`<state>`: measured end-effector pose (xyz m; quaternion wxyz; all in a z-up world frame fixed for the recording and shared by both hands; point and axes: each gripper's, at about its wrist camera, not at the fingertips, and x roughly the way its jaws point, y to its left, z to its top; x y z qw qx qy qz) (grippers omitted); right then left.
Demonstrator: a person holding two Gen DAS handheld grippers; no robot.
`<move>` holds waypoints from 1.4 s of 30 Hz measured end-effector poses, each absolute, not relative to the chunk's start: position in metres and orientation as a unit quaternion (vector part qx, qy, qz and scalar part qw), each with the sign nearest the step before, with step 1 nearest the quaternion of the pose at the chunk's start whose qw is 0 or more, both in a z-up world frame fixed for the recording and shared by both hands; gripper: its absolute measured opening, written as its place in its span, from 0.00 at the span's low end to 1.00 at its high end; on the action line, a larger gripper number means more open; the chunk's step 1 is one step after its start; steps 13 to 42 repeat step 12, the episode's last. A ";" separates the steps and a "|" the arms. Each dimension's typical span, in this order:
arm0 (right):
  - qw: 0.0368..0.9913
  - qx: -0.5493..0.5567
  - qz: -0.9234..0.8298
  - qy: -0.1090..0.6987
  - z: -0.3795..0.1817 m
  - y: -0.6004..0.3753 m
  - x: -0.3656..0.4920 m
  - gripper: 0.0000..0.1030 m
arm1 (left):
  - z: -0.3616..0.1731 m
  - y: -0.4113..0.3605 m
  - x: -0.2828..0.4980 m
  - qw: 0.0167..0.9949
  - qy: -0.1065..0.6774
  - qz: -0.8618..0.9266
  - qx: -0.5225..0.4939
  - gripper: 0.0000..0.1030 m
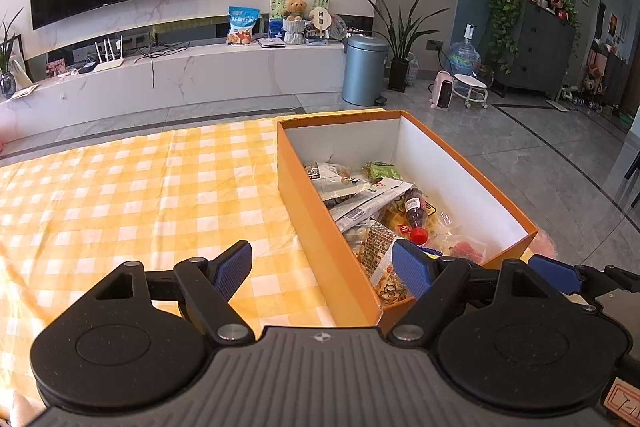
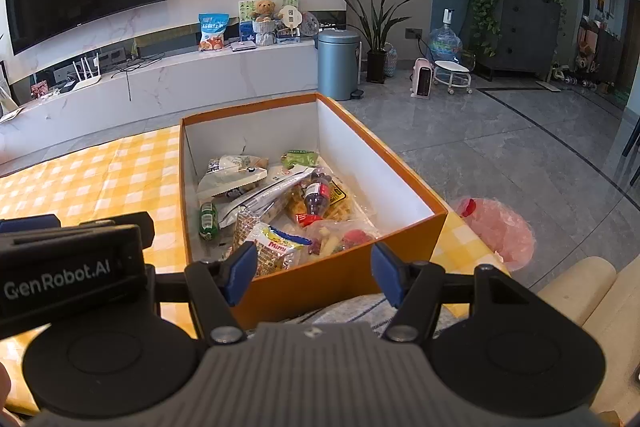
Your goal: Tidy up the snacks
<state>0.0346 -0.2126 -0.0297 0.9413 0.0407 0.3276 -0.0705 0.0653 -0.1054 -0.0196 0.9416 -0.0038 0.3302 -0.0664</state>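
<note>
Right, orange box [image 2: 344, 279] on the yellow check tablecloth [image 1: 120, 195] holds the snacks [image 2: 264, 195]: a yellow "Mini" packet [image 2: 276, 247] near its front wall, a red-capped bottle [image 2: 316, 197] behind that. Left gripper [image 1: 322, 269] hovers at the box's near left corner, fingers wide apart, empty; its body reads "GenRobot.AI". Right gripper [image 2: 314, 273] at the front wall, fingers apart, empty.

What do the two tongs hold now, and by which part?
Nothing. The left tongs and the right tongs both stand open and empty near the orange box of snacks.
</note>
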 end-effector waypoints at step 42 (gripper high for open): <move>0.943 0.031 -0.074 0.322 -0.026 -0.208 0.029 0.60 | -0.016 -0.106 0.062 0.943 0.325 -0.071 -0.003 0.91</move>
